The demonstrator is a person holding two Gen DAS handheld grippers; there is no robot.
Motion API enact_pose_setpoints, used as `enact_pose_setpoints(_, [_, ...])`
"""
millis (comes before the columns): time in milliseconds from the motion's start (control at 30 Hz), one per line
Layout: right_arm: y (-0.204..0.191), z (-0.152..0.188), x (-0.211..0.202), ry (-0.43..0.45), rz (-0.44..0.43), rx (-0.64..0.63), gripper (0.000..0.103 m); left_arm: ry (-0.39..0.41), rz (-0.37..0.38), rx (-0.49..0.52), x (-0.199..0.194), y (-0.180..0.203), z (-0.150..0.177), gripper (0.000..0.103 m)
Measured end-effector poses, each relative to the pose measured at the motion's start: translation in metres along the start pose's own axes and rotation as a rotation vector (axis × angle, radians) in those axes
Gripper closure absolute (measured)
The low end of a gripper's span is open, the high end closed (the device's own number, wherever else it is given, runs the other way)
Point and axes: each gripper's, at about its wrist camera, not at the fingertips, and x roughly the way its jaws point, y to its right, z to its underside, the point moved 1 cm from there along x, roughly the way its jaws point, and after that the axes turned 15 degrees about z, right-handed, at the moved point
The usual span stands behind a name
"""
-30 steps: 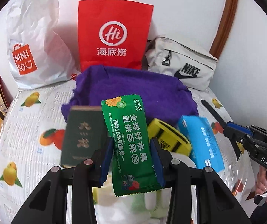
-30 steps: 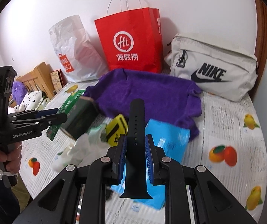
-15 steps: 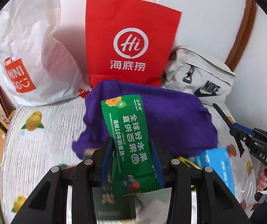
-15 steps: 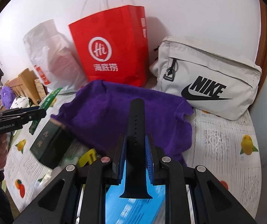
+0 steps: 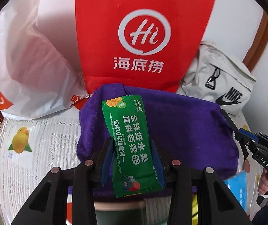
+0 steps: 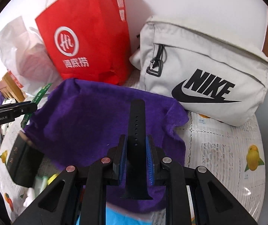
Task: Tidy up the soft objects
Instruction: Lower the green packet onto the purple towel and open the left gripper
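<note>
My left gripper is shut on a green snack packet, held upright over the purple towel. My right gripper is shut on a black watch strap, also above the purple towel. Behind the towel stand a red paper bag, a white plastic bag and a pale Nike bag. From the left wrist view the right gripper shows at the right edge; from the right wrist view the left gripper shows at the left with the packet.
A dark green box lies at the towel's near left corner. A blue packet and a yellow item lie near the front. The fruit-print tablecloth shows bare at the right. Wooden furniture stands left of the table.
Both grippers have moved forward toward the bags at the back, still holding the packet and the strap. The towel and bags now look nearer; the box and blue packet have slid toward the bottom.
</note>
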Motion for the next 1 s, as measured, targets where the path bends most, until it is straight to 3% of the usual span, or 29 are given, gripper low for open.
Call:
enact_pose_setpoints(433, [-0.007, -0.011, 0.056, -0.105, 0.015, -0.042, 0.083, -0.102, -0.040, -0.024, 0.060, -0.018, -0.021, 0.065])
enact_pose_setpoints(800, [-0.010, -0.017, 0.083, -0.167, -0.013, -0.038, 0.081, -0.151, -0.036, -0.046, 0.083, -0.022, -0.027, 0.062])
enact_pose_setpoints(1000, [-0.009, -0.020, 0.083, -0.167, -0.063, -0.026, 0.058, -0.142, -0.058, -0.035, 0.080, -0.016, -0.028, 0.035])
